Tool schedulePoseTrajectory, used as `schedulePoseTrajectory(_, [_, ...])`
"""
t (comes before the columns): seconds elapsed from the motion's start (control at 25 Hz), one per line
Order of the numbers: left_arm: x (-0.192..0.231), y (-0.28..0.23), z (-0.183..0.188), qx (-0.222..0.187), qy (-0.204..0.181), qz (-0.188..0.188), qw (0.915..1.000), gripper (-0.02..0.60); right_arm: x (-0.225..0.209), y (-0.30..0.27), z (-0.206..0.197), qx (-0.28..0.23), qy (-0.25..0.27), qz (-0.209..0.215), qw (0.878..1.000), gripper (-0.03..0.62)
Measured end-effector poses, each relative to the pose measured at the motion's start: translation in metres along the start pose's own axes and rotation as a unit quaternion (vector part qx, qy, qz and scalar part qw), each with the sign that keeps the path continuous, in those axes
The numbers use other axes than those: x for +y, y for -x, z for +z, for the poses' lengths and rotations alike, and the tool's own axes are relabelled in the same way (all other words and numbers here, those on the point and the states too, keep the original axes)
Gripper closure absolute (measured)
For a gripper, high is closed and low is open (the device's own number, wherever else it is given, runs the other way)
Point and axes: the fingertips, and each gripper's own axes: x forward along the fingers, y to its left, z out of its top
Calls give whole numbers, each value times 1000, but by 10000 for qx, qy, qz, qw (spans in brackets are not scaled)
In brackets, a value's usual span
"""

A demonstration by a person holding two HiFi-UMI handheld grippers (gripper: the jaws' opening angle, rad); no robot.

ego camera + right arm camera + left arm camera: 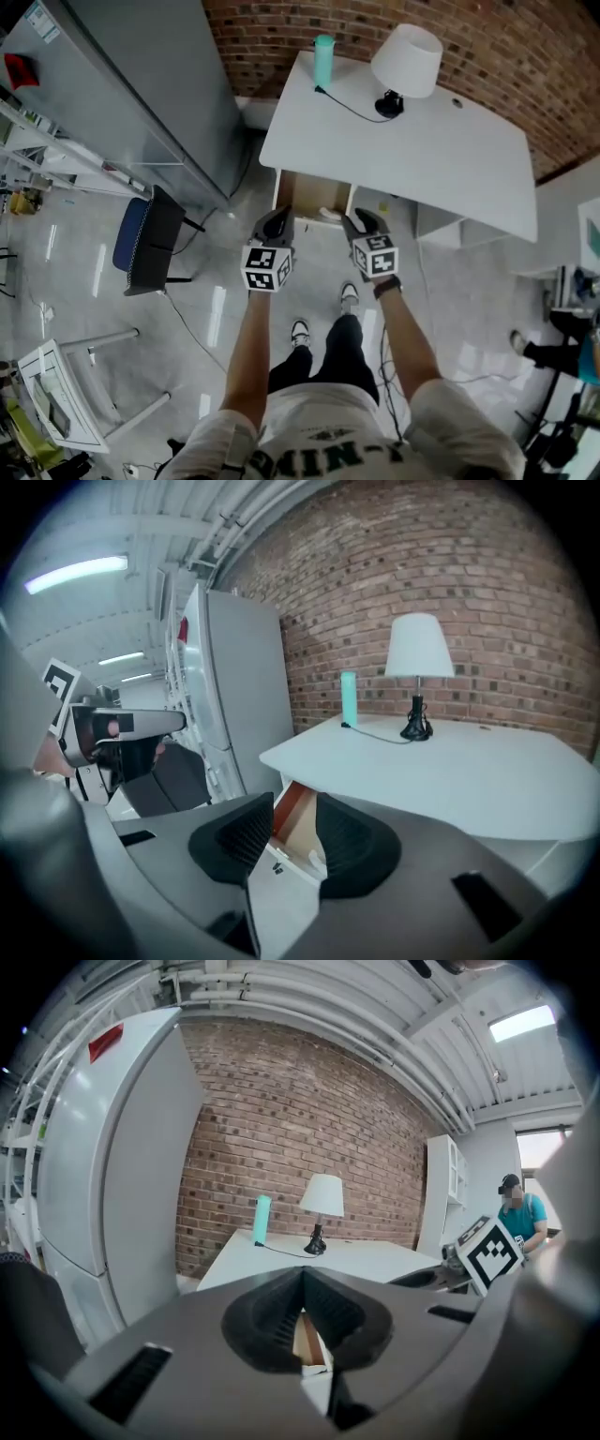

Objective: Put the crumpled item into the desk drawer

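A white desk (403, 141) stands against the brick wall, its drawer (305, 192) pulled open toward me. A small pale crumpled-looking thing (330, 214) lies inside the drawer near its front right. Both grippers hover side by side just in front of the drawer. My left gripper (277, 220) has its tips together, and its own view shows the left gripper (302, 1277) shut on nothing, with a sliver of the drawer (307, 1340) behind. In the right gripper view my right gripper (295, 806) stands open and empty, and the brown drawer wall (292, 819) shows through the gap.
On the desk stand a white lamp (405, 61) and a teal bottle (323, 58) with a black cable. A tall grey cabinet (141, 84) rises at the left, with a dark chair (150, 239) beside it. A person (517, 1213) stands far right.
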Motion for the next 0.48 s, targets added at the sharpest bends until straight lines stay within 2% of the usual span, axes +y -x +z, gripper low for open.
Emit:
schedulePoseTrajectory(0.36, [-22, 44, 74, -358, -423, 17, 9985, 589, 27, 83, 98, -1091, 301, -518, 9922, 484])
schedulePoseTrajectory(0.48, [-29, 58, 100, -521, -491, 145, 9973, 589, 31, 109, 120, -1380, 249, -703, 9876, 493])
